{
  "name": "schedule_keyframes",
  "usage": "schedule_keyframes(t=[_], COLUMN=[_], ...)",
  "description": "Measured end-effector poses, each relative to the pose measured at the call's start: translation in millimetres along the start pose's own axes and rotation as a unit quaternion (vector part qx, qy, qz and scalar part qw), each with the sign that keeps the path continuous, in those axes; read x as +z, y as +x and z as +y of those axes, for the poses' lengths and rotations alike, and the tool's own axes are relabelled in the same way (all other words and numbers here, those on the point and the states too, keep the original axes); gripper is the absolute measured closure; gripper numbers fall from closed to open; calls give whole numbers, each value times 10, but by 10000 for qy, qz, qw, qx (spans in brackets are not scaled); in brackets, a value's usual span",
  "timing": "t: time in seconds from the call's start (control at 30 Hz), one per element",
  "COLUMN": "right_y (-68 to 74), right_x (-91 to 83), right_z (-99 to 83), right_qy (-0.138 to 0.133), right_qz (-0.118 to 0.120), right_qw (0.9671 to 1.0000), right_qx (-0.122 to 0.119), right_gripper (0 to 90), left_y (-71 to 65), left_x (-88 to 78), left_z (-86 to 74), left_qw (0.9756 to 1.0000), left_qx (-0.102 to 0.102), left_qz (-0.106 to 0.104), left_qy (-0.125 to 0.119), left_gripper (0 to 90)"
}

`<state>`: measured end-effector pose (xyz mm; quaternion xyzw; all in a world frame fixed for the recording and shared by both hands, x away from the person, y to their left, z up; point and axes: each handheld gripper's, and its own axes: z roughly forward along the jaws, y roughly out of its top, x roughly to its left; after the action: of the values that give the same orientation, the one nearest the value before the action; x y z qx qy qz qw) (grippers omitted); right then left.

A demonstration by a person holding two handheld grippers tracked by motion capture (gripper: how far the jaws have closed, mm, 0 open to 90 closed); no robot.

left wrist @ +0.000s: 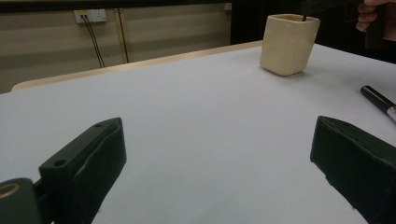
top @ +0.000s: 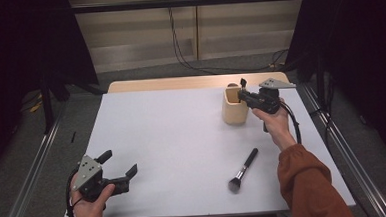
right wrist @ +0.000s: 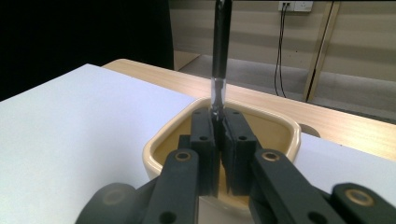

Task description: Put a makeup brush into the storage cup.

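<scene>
White covering lay over the table [top: 183, 149], with wood showing along the far edge and dark curtains at both sides. Nearest the person, the left gripper [top: 120, 168] hung low over the near left corner, its jaws wide and empty. A makeup brush [top: 243, 171] lay flat further right, bristles toward the person.

Beyond it, the right gripper [right wrist: 218, 140] pinched a thin dark brush [right wrist: 221, 56] upright over the cream cup [right wrist: 173, 135], jaws nearly together on the stem just above the rim. The stem looked slim, black and glossy with a clear band; its lower end was probably inside the cup, though the jaws hid it.

Released at a tilt, the brush could lean hard on the rim and tip the light cup, or catch the rim and fall outside.
</scene>
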<state>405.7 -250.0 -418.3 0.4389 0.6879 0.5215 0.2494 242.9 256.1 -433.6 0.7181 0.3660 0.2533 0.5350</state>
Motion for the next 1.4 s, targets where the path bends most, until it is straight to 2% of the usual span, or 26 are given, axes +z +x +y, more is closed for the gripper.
schedule_keyframes(t=[0.17,0.23,0.4,0.43,0.47,0.57,0.6,0.63,0.8,0.83,0.97,1.2,1.33,1.4], right_y=[-6,-9,-4,-4,1,-1,-1,-8,-23,-22,-10,-9,15,40], right_x=[-6,-12,-54,-54,-76,-113,-113,-132,-173,-193,-238,-362,-437,-484], right_z=[-12,-13,-11,-11,-4,15,15,20,3,-15,-54,-99,-131,-149], right_qy=[0,-7,-76,-76,-113,-164,-164,-178,-211,-200,-187,-210,-205,-237], right_qz=[-34,-51,-59,-59,-108,-139,-139,-182,-207,-273,-292,-299,-284,-280], right_qw=[9999,9999,9997,9997,9996,9993,9993,9991,9989,9987,9987,9986,9989,9988], right_qx=[97,123,231,231,227,297,297,332,357,369,362,389,321,312], right_gripper=[733,729,550,550,454,329,329,257,176,106,34,0,0,0], left_y=[-1,0,2,2,5,7,7,7,7,6,14,19,21,21], left_x=[1,1,1,1,0,0,0,-2,1,1,-3,-8,-17,-21], left_z=[1,1,1,1,0,-1,-1,0,1,0,1,3,3,3], left_qw=[10000,10000,10000,10000,10000,10000,10000,10000,10000,10000,9999,9999,9999,9999], left_qx=[-4,-7,-12,-12,-14,-20,-20,-17,-28,-65,-87,-92,-69,-120], left_qz=[-11,-9,-2,-2,8,2,2,7,-33,-35,-49,-39,-25,-26], left_qy=[0,0,-9,-9,-6,-14,-14,-2,-11,-26,-25,-34,-70,-92], left_gripper=[36,36,35,36,36,35,36,36,36,36,36,36,32,31])
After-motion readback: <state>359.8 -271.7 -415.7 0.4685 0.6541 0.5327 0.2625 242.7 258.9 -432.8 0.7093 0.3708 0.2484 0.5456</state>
